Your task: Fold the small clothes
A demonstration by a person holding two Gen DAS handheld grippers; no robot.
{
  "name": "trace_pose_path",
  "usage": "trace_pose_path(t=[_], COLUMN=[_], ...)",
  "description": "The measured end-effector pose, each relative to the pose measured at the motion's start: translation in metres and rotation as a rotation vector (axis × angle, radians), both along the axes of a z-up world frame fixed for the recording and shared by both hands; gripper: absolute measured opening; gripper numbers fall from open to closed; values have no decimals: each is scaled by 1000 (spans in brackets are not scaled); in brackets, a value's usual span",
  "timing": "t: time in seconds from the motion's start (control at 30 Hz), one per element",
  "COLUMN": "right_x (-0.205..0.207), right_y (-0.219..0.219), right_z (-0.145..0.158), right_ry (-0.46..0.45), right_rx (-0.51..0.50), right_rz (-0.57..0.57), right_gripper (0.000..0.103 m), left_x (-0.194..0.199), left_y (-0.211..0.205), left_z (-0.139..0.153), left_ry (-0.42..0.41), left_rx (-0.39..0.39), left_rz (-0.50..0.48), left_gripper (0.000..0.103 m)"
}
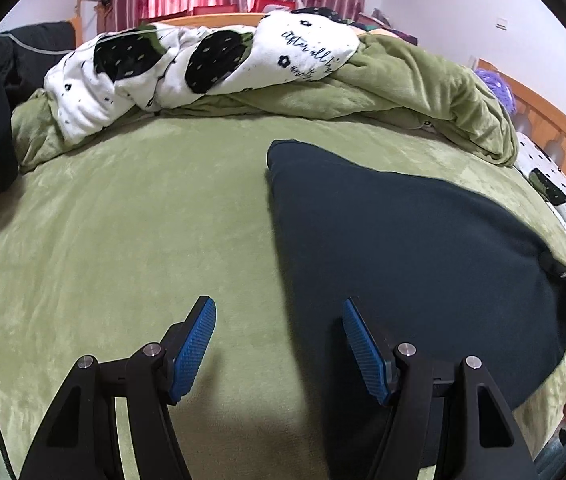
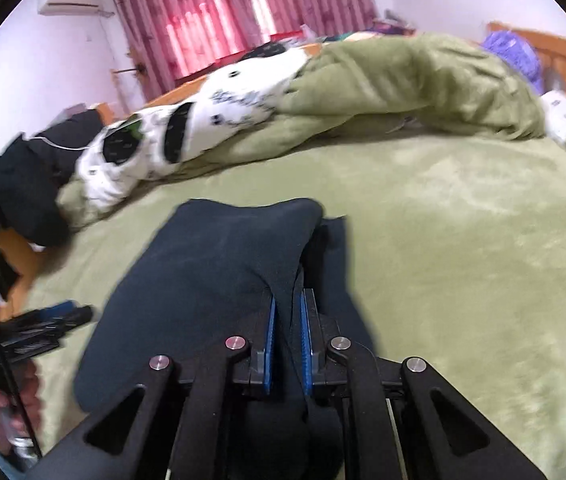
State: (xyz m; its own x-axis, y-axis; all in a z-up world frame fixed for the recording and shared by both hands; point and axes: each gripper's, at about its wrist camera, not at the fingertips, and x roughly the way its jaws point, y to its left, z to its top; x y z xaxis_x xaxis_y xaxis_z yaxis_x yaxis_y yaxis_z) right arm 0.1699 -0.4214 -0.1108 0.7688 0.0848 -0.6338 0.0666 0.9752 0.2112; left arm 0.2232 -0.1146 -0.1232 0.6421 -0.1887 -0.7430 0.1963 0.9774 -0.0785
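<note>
dark garment (image 2: 211, 280) flat on green bedspread (image 2: 463, 260); soft, light, floppy, best pinched at a corner or hem; right gripper (image 2: 287, 336) clamped on a bunched fold; left gripper (image 1: 279, 344) wide, holding nothing, straddling garment's edge; lifted fold visible from right wrist only.

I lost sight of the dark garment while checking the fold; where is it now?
The dark garment lies on the green blanket in front of the bunched quilt, pinched in the right gripper; in the left wrist view it lies right of centre.
</note>
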Motion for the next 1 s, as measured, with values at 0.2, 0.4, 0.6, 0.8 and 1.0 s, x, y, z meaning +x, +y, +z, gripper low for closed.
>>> trace_pose_path(t=[0.2,0.4,0.6,0.8,1.0], right_x=[19,11,13,10,8], right_y=[-8,-11,-17,-13,-16], right_z=[-53,-53,-57,-46,-35], right_ry=[185,148,164,141,106], right_rx=[-65,-122,-83,-115,-92], right_rz=[-44,-73,-92,-91,-101], right_gripper=[14,29,35,35,35], left_x=[1,-2,-5,-9,-14], left_y=[-13,-23,-23,-22,-19], left_z=[-4,-15,-23,-24,-24], left_ry=[17,29,41,42,48], left_rx=[-19,6,22,29,18], left_rz=[-24,-44,-46,-45,-37], left_gripper=[64,64,65,65,65])
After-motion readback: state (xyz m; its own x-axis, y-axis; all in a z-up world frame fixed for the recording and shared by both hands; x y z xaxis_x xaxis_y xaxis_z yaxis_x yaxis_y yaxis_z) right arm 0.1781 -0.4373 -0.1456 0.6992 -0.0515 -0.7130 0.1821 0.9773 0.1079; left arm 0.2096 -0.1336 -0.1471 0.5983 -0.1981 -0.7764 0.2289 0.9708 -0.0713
